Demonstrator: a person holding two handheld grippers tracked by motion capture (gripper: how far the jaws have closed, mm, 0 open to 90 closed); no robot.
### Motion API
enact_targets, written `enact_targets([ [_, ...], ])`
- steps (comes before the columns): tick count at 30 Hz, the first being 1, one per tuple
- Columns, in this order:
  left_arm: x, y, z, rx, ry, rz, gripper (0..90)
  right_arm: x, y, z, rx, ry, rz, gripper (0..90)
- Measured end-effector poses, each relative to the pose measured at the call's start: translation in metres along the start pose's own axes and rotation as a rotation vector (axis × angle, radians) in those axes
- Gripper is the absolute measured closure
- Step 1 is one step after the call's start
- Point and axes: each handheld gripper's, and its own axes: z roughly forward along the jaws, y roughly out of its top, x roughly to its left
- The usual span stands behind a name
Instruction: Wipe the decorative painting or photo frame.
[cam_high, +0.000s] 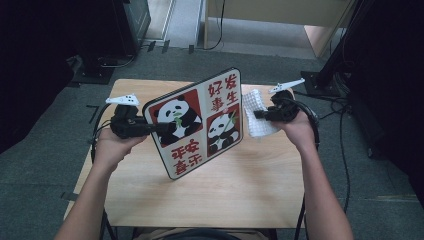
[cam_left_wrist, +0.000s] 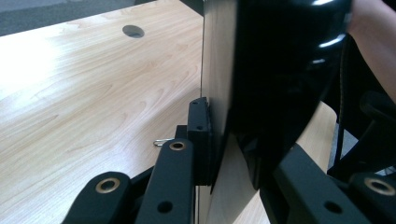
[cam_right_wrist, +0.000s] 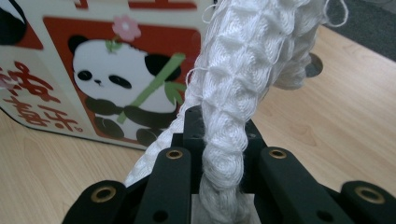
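Note:
A board (cam_high: 197, 122) printed with pandas and red characters stands tilted on one lower corner over the wooden table (cam_high: 225, 190). My left gripper (cam_high: 160, 127) is shut on its left edge. In the left gripper view the pad (cam_left_wrist: 200, 135) presses flat against the board (cam_left_wrist: 261, 70), whose glossy black back faces right. My right gripper (cam_high: 257, 114), just right of the board, is shut on a white waffle-weave cloth (cam_high: 257, 127) that hangs off the table. The bunched cloth (cam_right_wrist: 243, 60) rises between the jaws of that gripper (cam_right_wrist: 222, 140), with the board's panda face (cam_right_wrist: 116, 84) close behind at the left.
A round cable hole (cam_left_wrist: 133, 31) is cut in the tabletop near its far edge. A small metal clip (cam_left_wrist: 161, 142) lies on the wood by the left jaw. Black equipment (cam_high: 115, 30) and a stand base (cam_high: 325, 75) sit on the grey floor beyond the table.

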Motion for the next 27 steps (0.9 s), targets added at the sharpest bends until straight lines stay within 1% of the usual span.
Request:
enact_targets([
  [4, 0.000, 0.000, 0.000, 0.001, -0.002, 0.005, 79.5, -0.002, 0.018, -0.013, -0.013, -0.008, -0.014, 79.9],
  [5, 0.000, 0.000, 0.000, 0.001, -0.002, 0.005, 79.5, -0.002, 0.018, -0.013, -0.013, -0.008, -0.014, 79.9],
  [6, 0.000, 0.000, 0.000, 0.001, -0.002, 0.005, 79.5, -0.004, 0.027, -0.020, -0.020, -0.008, -0.013, 79.9],
  [9, 0.001, 0.000, 0.000, 0.004, -0.010, -0.003, 79.4, -0.004, 0.036, -0.026, -0.020, -0.010, -0.016, 80.0],
  [12, 0.002, 0.000, -0.001, 0.006, -0.011, -0.008, 79.3, -0.006, 0.047, -0.031, -0.029, -0.016, -0.038, 80.2],
  [13, 0.002, 0.000, -0.001, 0.006, -0.011, -0.008, 79.3, -0.006, 0.047, -0.031, -0.029, -0.016, -0.038, 80.2],
  [14, 0.002, 0.000, -0.001, 0.005, -0.009, -0.006, 79.4, -0.006, 0.057, -0.035, -0.032, -0.023, -0.039, 80.2],
  [20, 0.003, 0.000, -0.001, 0.005, -0.015, 0.001, 79.7, -0.004, 0.079, -0.044, -0.039, -0.016, -0.046, 80.2],
  [21, 0.003, 0.000, -0.001, 0.005, -0.017, -0.003, 79.7, -0.004, 0.082, -0.046, -0.043, -0.013, -0.041, 80.2],
  [22, 0.003, 0.000, -0.001, 0.005, -0.017, -0.003, 79.7, -0.004, 0.082, -0.046, -0.043, -0.013, -0.041, 80.2],
  [23, 0.004, 0.001, -0.001, 0.012, -0.019, -0.004, 79.8, -0.003, 0.091, -0.049, -0.049, 0.001, -0.028, 80.4],
  [27, 0.005, 0.001, -0.001, 0.012, -0.021, 0.000, 79.9, 0.003, 0.102, -0.052, -0.053, 0.006, -0.039, 80.4],
])
